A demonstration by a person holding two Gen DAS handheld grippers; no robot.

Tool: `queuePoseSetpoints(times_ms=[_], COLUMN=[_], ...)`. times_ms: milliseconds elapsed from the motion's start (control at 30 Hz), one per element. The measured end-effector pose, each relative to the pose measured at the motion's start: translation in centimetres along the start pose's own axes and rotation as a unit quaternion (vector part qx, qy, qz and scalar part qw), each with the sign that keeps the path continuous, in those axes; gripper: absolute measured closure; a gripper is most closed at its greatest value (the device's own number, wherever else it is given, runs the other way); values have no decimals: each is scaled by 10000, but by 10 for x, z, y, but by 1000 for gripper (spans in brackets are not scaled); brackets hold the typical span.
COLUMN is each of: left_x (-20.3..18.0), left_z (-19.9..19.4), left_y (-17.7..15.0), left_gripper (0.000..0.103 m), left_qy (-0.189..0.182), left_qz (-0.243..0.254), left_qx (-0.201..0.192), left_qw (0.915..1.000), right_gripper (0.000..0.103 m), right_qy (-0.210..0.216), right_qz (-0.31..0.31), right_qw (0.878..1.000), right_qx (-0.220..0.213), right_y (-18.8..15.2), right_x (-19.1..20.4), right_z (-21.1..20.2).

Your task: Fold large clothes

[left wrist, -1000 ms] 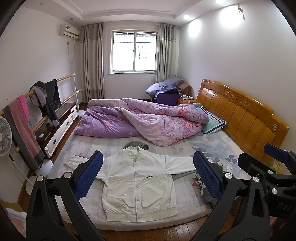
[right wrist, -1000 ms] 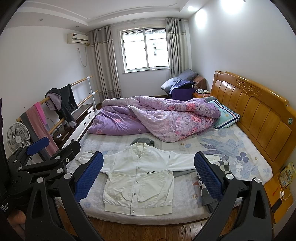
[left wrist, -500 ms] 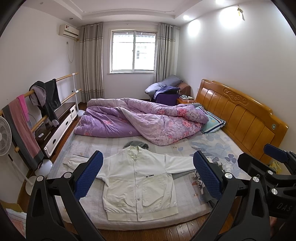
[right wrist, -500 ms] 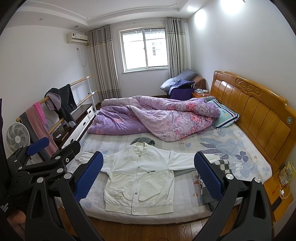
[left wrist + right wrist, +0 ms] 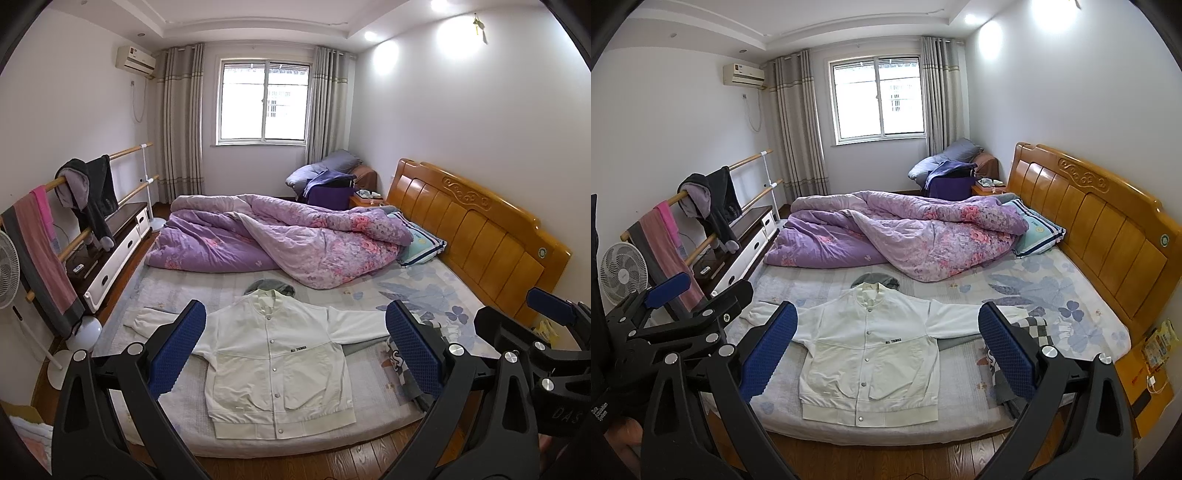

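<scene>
A white button-up jacket (image 5: pixel 275 363) lies flat and face up on the near part of the bed (image 5: pixel 173 295), sleeves spread to both sides; it also shows in the right wrist view (image 5: pixel 870 356). My left gripper (image 5: pixel 295 347) is open and empty, held back from the bed's near edge. My right gripper (image 5: pixel 888 347) is open and empty at about the same distance. In the left wrist view the right gripper's body (image 5: pixel 546 350) shows at the right. In the right wrist view the left gripper's body (image 5: pixel 676 321) shows at the left.
A purple quilt (image 5: pixel 280 236) is bunched across the far half of the bed. A grey garment (image 5: pixel 271 286) lies by the jacket's collar. Folded clothes (image 5: pixel 1015 350) lie right of the jacket. A wooden headboard (image 5: pixel 480 225) stands right; a clothes rail (image 5: pixel 74 206), cabinet and fan stand left.
Both views have shifted only slightly; the jacket sits marginally lower and nearer in frame. Both grippers stay open and nothing on the bed has moved.
</scene>
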State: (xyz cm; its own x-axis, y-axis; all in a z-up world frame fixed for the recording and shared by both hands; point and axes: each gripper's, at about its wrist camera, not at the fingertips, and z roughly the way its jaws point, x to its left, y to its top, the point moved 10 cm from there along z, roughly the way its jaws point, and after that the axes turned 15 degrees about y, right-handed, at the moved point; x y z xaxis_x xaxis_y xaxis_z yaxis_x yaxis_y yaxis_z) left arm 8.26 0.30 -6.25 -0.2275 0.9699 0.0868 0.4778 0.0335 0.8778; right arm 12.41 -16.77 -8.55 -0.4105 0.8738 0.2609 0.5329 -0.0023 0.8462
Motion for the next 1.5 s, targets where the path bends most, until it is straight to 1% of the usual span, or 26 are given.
queuePoseSetpoints(times_ms=[500, 567, 767, 1033, 1067, 1233, 1400, 1500], left_x=[-4, 2, 3, 11, 10, 11, 9, 4], left_z=[9, 11, 17, 27, 30, 49, 80, 106], left_y=[-2, 0, 2, -3, -4, -5, -7, -2], left_gripper=[5, 5, 5, 5, 5, 5, 5, 5], left_qy=[-112, -138, -202, -249, -242, -150, 66, 216], left_qz=[40, 27, 67, 79, 79, 110, 99, 53], left_qx=[42, 71, 116, 240, 268, 437, 613, 734], left_qw=[9999, 9999, 9997, 9994, 9993, 9989, 9980, 9971], right_gripper=[8, 8, 8, 8, 8, 8, 8, 8], right_qy=[-116, -127, -173, -220, -224, -131, 130, 293], right_qz=[22, 18, 57, 82, 84, 126, 168, 165], right_qw=[9999, 9999, 9998, 9996, 9995, 9992, 9983, 9975], right_qx=[-1, 4, 46, 178, 199, 362, 536, 627], right_y=[1, 0, -1, 0, -4, -5, -5, 3], right_x=[0, 1, 1, -1, 1, -9, -22, -33], right_z=[2, 3, 8, 20, 22, 40, 71, 95])
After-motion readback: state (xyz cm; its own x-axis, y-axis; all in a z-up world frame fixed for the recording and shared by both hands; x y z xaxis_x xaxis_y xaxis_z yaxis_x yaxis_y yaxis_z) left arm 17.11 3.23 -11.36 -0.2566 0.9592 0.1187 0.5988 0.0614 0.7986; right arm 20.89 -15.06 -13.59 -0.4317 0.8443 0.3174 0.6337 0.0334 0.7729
